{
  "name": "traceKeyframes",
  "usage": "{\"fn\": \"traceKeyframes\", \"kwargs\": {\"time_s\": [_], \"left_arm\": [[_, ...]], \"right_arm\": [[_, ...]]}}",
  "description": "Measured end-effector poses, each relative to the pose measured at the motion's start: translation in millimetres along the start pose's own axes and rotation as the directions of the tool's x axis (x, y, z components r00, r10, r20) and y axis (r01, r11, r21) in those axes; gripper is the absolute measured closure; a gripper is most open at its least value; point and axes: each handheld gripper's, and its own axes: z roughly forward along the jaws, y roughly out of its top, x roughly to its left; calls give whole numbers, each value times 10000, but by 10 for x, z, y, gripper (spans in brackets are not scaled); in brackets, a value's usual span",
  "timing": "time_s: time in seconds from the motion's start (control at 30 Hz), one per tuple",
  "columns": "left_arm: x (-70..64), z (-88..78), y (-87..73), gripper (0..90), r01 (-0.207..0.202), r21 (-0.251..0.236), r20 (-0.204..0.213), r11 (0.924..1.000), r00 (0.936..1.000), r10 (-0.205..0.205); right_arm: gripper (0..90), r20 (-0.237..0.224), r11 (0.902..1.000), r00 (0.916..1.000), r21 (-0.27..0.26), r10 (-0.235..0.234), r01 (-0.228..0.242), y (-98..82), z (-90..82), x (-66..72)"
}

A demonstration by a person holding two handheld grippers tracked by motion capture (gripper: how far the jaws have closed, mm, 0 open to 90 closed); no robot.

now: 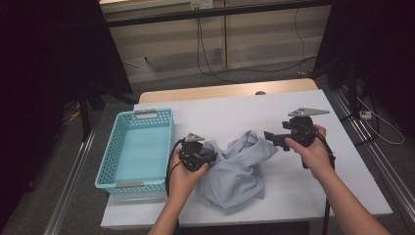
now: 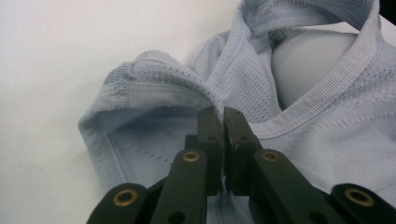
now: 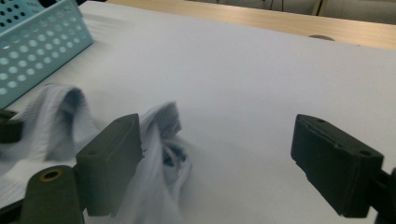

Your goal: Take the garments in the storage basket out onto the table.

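- White sheeting covers the table (image 1: 235, 110), with a turquoise perforated basket (image 1: 110, 155) at its left.
- Crumpled pale blue mesh shirt (image 1: 240, 166) lies mid-table, just right of the basket, ribbed trim showing.
- Left gripper (image 2: 223, 122) is clenched on a ribbed shirt edge.
- Right gripper (image 3: 217, 154) stands spread wide, pinching nothing, the shirt beside one jaw.
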Motion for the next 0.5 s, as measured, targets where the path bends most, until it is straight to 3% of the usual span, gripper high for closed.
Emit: {"fn": "traceKeyframes", "kwargs": {"time_s": [0.1,0.27,0.3,0.33,0.4,0.5], "left_arm": [[-1,7,-2,869,43,-22,-17,10000,10000,-43],[4,3,-2,870,-11,57,-11,10000,10000,11],[4,6,-2,870,27,36,-9,10000,10000,-26],[6,9,-2,870,33,44,-9,10000,10000,-33],[10,12,-3,870,45,49,-14,10000,10000,-45],[24,18,-13,870,97,69,-57,9999,9999,-96]], "right_arm": [[172,458,9992,9985,289,-293,280,78,151,-23],[174,720,9960,9970,864,-275,212,134,404,-26],[197,365,9952,9993,979,7,-43,136,529,-2],[200,288,9950,9995,991,121,-149,131,566,15],[221,26,9934,9998,1125,210,-211,103,658,64],[234,-532,9843,9980,1751,340,-242,23,793,145]]}}
